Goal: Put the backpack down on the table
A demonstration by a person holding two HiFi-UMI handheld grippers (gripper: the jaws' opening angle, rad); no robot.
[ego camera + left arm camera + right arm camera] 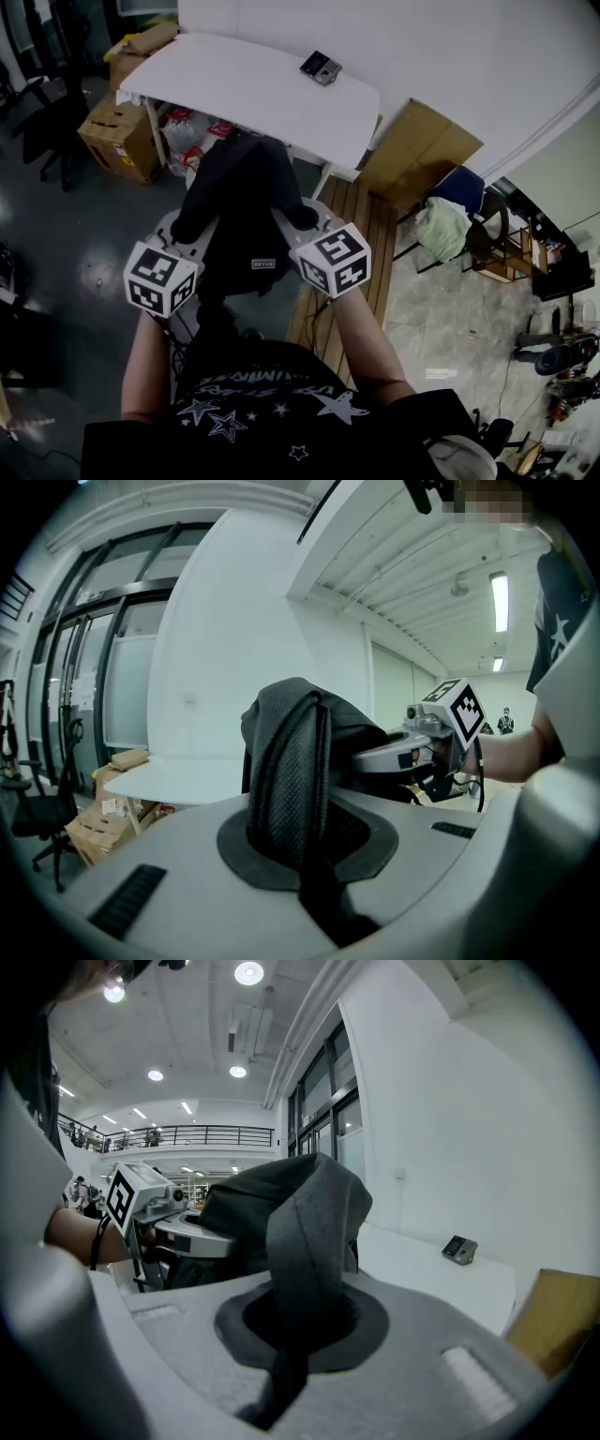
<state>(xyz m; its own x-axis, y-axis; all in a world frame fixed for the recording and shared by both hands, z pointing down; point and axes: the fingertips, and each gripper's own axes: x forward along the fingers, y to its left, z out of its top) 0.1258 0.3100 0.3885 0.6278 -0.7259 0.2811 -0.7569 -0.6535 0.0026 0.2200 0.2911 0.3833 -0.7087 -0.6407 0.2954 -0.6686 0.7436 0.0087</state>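
Observation:
A black backpack [239, 202] hangs in the air between my two grippers, just short of the near edge of the white table [253, 94]. My left gripper [192, 225] is shut on its mesh shoulder strap [291, 789], which runs up out of the jaws. My right gripper [298, 220] is shut on the other, grey strap [314, 1241]. Each gripper view shows the bag's bulk [309, 714] [272, 1194] right ahead, with the other gripper beyond it. The table top [178, 778] [441, 1279] lies behind the bag.
A small dark device [321, 67] lies near the table's far edge. Cardboard boxes [117, 136] stand to the left of the table, and bags sit under it. A flat cardboard sheet [422, 150] leans at the right. Wooden slats [352, 244] and a chair with cloth [445, 225] lie to the right.

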